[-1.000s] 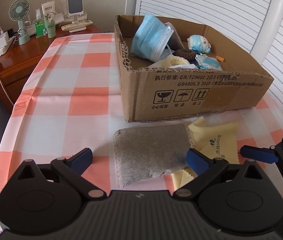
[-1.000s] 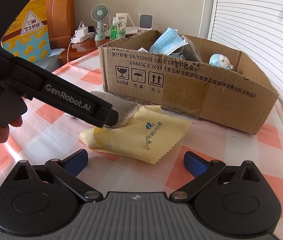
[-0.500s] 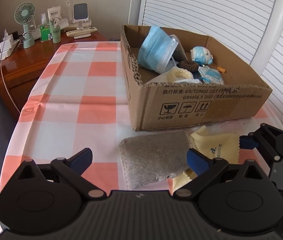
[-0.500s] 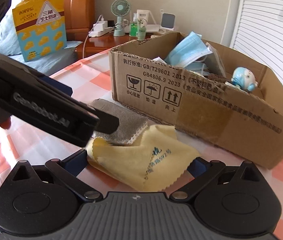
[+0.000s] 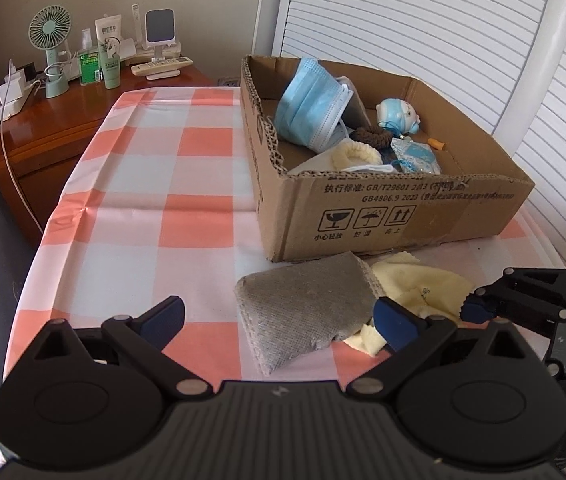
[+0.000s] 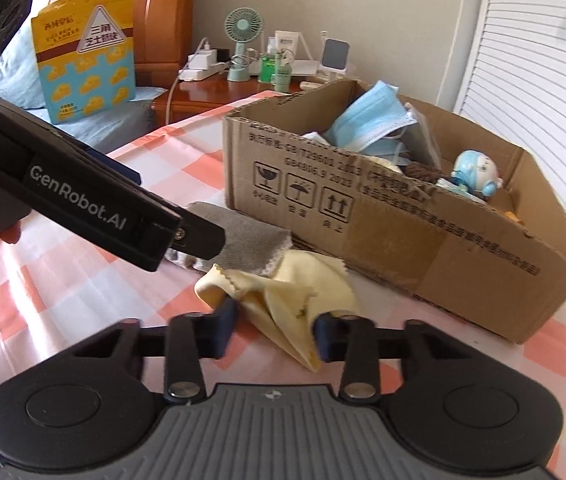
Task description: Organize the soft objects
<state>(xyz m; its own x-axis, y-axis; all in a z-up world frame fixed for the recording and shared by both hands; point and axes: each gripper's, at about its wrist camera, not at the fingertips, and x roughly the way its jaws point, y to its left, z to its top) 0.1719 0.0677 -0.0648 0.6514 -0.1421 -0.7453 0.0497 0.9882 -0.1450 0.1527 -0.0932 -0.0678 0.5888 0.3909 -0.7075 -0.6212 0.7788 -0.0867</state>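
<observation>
- A table is covered by a smooth orange-and-white checked cloth (image 5: 187, 184).
- A corrugated cardboard box (image 5: 415, 216) is filled with soft things: pleated blue masks (image 5: 307, 104), a fluffy cream ring (image 5: 357, 156), a small blue figure (image 5: 397, 114).
- A coarse grey woven pouch (image 5: 303, 312) is laid just before the box, overlapping the yellow cloth (image 6: 283, 284).
- The yellow cloth is bunched between the nearly closed right gripper (image 6: 273, 330), apparently pinched.
- The left gripper (image 5: 279, 314) is held wide apart, empty.

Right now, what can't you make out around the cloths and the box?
- Gray pouch: its left end in the right wrist view, behind the left gripper.
- Yellow cloth: whether the right gripper has it pinched tight; motion blur.
- Cardboard box: its floor under the blue masks.
</observation>
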